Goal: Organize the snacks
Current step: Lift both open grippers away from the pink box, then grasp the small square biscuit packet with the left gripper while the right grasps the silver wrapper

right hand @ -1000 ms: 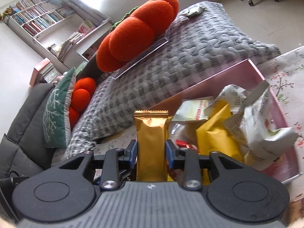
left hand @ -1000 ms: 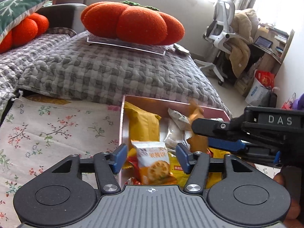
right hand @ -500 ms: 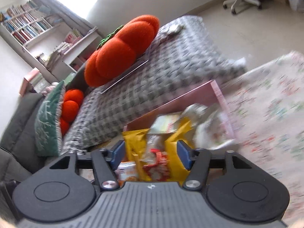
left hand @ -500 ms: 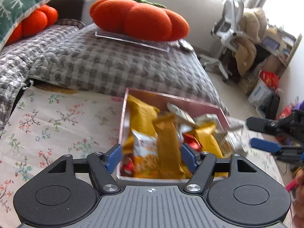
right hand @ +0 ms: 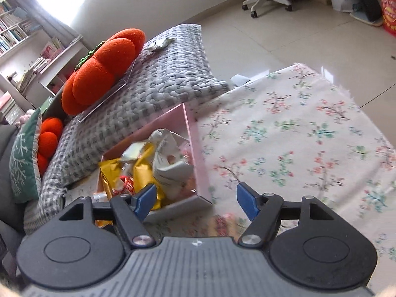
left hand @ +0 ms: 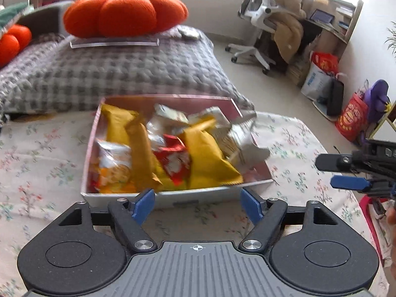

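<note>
On the left part of the flowered tablecloth (left hand: 37,163) nothing lies; the cloth is bare there up to the grey checked cushion (left hand: 118,74) along its far edge. Toward the middle of the far edge sits the pink box (left hand: 173,196), its back wall against that cushion, and it is heaped with snack packets: a long gold bar (left hand: 142,153) slanting across the left half, a white-and-orange biscuit packet (left hand: 113,163) beside it at the left wall, a red packet (left hand: 174,158) in the middle, a big yellow bag (left hand: 208,158) and crumpled silvery wrappers (left hand: 235,136) to the right. The left gripper (left hand: 198,199) hangs just short of the box's near wall, its jaws spread wide and just been opening, with nothing between them. Further right, the right gripper (right hand: 196,196) is off the box's near right corner over the open cloth, jaws likewise standing apart after just opening, empty. By my reading a drop into the box has finished and both hands are free. A blurred pink-and-yellow patch (right hand: 224,222) shows on the cloth near the right gripper; I cannot tell whether it is a loose snack. The next move likely calls for finding any packet outside the box, or tidying the pile.
</note>
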### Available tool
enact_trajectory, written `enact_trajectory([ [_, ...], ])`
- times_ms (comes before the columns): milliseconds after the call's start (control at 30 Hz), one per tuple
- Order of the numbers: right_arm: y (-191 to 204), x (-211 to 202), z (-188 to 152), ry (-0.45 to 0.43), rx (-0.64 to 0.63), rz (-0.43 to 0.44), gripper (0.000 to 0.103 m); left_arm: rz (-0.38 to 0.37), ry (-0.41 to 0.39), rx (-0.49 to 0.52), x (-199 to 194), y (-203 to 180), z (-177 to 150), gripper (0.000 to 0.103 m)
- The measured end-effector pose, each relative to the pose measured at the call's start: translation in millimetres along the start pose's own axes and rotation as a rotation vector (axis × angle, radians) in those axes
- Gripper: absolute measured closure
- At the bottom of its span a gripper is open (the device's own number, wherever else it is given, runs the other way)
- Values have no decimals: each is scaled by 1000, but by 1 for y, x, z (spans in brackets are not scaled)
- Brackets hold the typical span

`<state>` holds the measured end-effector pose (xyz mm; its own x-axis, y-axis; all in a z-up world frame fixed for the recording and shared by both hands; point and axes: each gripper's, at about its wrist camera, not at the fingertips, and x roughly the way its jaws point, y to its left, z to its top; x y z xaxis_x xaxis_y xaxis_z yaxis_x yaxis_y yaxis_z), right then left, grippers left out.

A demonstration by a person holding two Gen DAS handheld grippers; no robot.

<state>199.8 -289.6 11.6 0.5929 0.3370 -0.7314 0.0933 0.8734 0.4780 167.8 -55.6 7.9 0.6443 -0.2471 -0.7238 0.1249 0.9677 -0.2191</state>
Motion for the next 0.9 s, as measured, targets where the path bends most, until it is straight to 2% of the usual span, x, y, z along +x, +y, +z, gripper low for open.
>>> enact_trajectory([
  [133,-14,-10,-9,2,11,-35,30,-24,31,-52,7,-8,0,27],
  [267,-23,-9,-26,55,-20,-84,29,-38,51,-46,13,-26,-2,27],
  [400,-34,-15,-38,91,-12,-67,29,-53,77,-43,23,-45,-6,27],
  [667,-68,-39,-50,71,89,-90,27,-79,149,28,56,-97,-26,27],
  [900,-84,-52,-52,60,84,-119,27,-37,179,89,83,-122,-39,27],
])
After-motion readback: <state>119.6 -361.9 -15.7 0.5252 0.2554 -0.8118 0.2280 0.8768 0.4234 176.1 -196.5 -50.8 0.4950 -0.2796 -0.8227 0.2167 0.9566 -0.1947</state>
